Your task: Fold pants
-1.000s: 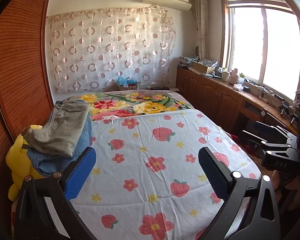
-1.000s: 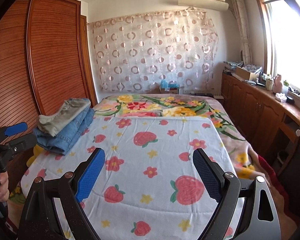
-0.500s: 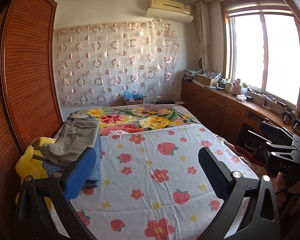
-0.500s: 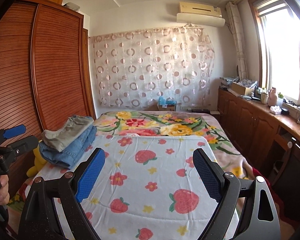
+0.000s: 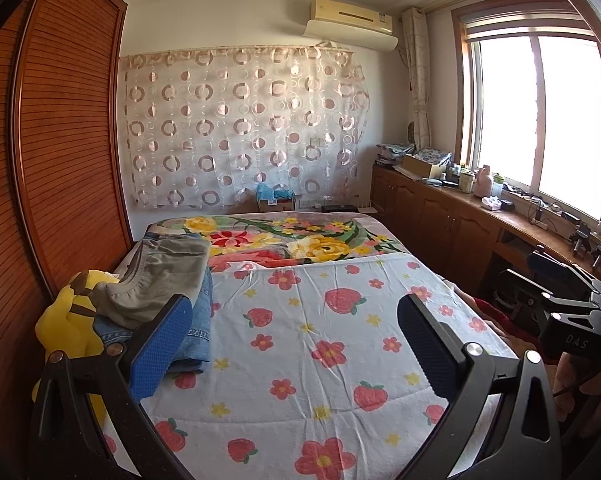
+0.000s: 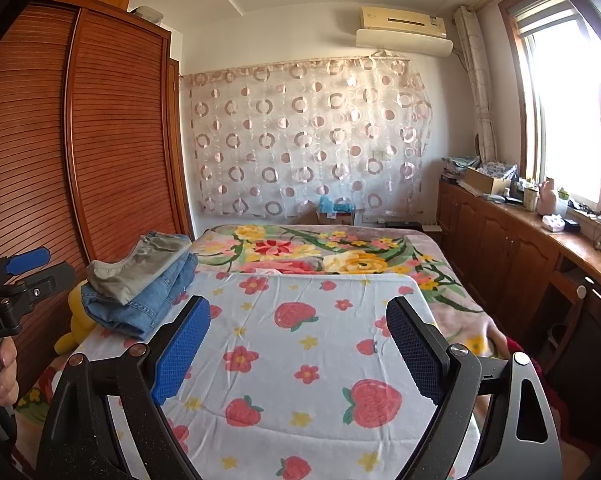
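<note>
On the bed (image 5: 340,360), two folded pants (image 5: 160,292).

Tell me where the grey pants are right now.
In both wrist views the grey pants lie folded on the jeans at the bed's left edge, beside the wardrobe and above the yellow plush toy.

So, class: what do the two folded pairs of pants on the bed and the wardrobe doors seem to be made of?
Blue pants: likely denim, faded blue with stitched seams. Grey-green pants on top: apparently soft matte cotton, with a gathered waistband. Wardrobe doors: seemingly wood or wood-look panel, reddish-brown, horizontally ribbed, slightly glossy.
</note>
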A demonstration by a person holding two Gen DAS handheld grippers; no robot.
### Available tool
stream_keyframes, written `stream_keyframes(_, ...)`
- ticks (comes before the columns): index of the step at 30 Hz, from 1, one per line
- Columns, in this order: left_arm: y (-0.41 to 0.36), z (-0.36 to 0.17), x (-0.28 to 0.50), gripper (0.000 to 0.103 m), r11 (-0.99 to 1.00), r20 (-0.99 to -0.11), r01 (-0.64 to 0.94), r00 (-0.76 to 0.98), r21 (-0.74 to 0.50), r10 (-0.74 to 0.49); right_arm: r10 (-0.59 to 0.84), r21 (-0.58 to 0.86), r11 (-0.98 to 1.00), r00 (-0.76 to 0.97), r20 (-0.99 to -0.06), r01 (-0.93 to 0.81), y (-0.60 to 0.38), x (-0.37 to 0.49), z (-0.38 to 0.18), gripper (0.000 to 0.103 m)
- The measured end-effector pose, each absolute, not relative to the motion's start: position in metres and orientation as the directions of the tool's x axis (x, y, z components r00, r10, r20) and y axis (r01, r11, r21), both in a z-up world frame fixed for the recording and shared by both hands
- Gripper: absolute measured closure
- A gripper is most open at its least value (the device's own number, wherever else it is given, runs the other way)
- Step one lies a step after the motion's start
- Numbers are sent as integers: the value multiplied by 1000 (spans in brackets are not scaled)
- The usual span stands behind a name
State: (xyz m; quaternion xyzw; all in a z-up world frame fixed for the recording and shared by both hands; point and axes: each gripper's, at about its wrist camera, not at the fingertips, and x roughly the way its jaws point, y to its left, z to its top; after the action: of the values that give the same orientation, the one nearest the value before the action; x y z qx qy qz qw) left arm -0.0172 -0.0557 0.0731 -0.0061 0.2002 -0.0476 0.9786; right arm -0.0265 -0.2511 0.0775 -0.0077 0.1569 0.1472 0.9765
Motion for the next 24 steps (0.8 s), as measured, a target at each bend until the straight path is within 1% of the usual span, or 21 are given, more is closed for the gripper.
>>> stream_keyframes(24, -54, 72, -17, 0, 995, -391, 91, 915, -33, -97, 288, 30, 956, 908, -306, -293, -252, -26, 78, 12)
